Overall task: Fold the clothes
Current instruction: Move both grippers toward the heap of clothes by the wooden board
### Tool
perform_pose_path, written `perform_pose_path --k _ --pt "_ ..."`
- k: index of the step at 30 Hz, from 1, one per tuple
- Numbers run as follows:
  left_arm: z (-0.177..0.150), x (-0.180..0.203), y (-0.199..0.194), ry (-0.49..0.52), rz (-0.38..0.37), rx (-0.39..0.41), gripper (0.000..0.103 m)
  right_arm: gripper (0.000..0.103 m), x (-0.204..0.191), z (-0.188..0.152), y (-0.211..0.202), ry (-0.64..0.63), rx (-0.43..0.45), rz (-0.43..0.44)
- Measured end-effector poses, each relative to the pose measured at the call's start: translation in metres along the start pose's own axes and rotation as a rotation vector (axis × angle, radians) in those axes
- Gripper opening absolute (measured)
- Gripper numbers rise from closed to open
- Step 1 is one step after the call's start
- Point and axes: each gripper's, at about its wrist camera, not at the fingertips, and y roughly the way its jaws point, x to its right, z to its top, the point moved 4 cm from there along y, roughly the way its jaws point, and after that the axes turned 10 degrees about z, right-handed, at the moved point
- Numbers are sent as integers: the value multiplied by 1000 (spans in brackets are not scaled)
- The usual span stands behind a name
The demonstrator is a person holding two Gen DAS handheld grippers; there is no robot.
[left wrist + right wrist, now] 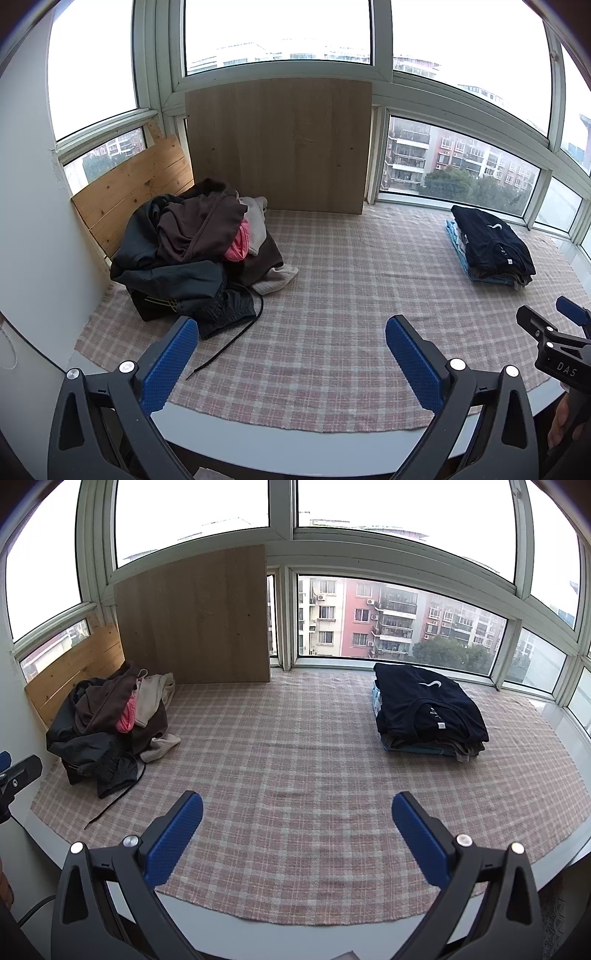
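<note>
Clothes wait in two groups on a checked cloth (295, 746) that covers the window ledge. On the left lies a loose pile (195, 251) of unfolded garments: a dark brown piece on top, a dark grey-green one under it, something pink (238, 242) in the middle, and a cream piece (275, 278) at the side toward the centre. A black drawstring (229, 343) runs from the pile onto the cloth toward the left gripper. The pile sits in the left corner, near a pale wooden plank (133, 188) and a larger wooden board (280, 144) that leans on the window frame.

On the right, well apart from the pile, stands a neat stack of folded clothes (428, 709). The top piece is black with a small white mark, and lighter pieces show at the edges below it.

The left gripper (291, 347) hovers over the near part of the cloth, its blue-padded fingers (170, 362) spread wide with nothing between them. The right gripper (297, 827) is also spread wide and holds nothing, above the bare middle of the cloth. Neither gripper touches any garment.
</note>
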Motion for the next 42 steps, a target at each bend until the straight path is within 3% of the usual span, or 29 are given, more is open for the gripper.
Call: perform_pose_path --k 12,26,33,39,42 --pt "-2 1 14 12 15 -30 102 103 -8 8 14 -18 -10 17" --pt "11 -49 39 -126 78 -66 102 103 -33 26 45 -51 -21 76" --pt "13 -72 52 -183 118 -98 102 103 -62 38 64 -101 -26 139" --pt "16 -91 60 -189 163 -92 102 103 -87 51 77 -93 1 271" --pt "17 -100 65 -199 174 -91 102 103 -100 56 86 -103 -13 287"
